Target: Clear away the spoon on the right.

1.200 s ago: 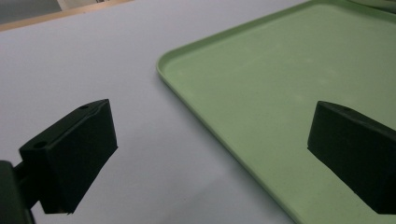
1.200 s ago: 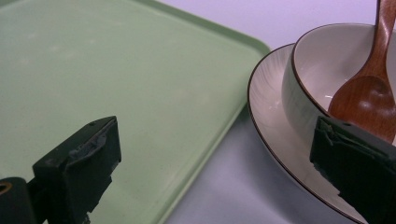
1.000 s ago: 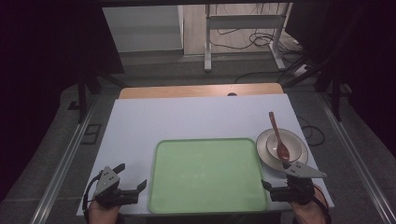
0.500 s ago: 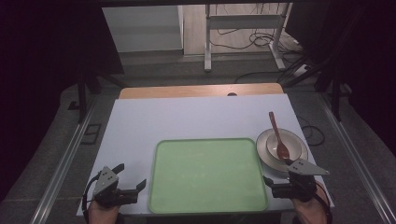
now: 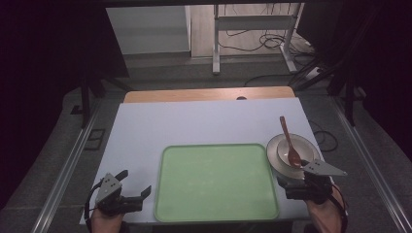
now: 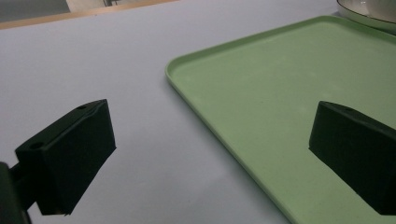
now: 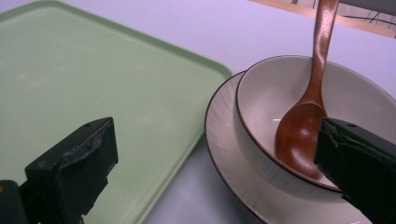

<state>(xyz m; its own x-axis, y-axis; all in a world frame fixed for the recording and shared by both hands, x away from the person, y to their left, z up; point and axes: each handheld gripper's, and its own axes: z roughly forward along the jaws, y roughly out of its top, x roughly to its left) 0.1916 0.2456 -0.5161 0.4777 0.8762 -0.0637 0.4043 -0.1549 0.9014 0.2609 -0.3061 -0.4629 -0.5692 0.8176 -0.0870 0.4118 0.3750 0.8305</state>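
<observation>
A pale green tray [image 5: 165,160] lies at the front middle of the white table. Right of it a cream bowl [image 5: 291,151] sits on a cream plate [image 5: 272,154], with a brown wooden spoon [image 5: 287,141] resting in the bowl, handle pointing away. My right gripper [image 5: 295,178] is open at the plate's near edge. In the right gripper view the bowl [image 7: 280,88], plate [image 7: 224,140] and spoon [image 7: 303,126] lie between its wide jaws [image 7: 215,168]. My left gripper [image 5: 136,184] stands open left of the tray, and its jaws [image 6: 210,154] straddle the tray's edge [image 6: 210,112].
The white tabletop [image 5: 204,121] stretches away behind the tray. A wooden strip [image 5: 209,94] runs along its far edge. Beyond it stand metal frame legs [image 5: 215,43] and cables [image 5: 252,46] on the floor. Rails run along both sides of the table.
My right gripper has edged forward, up to the near rim of the plate. The left gripper has stayed where it was.
</observation>
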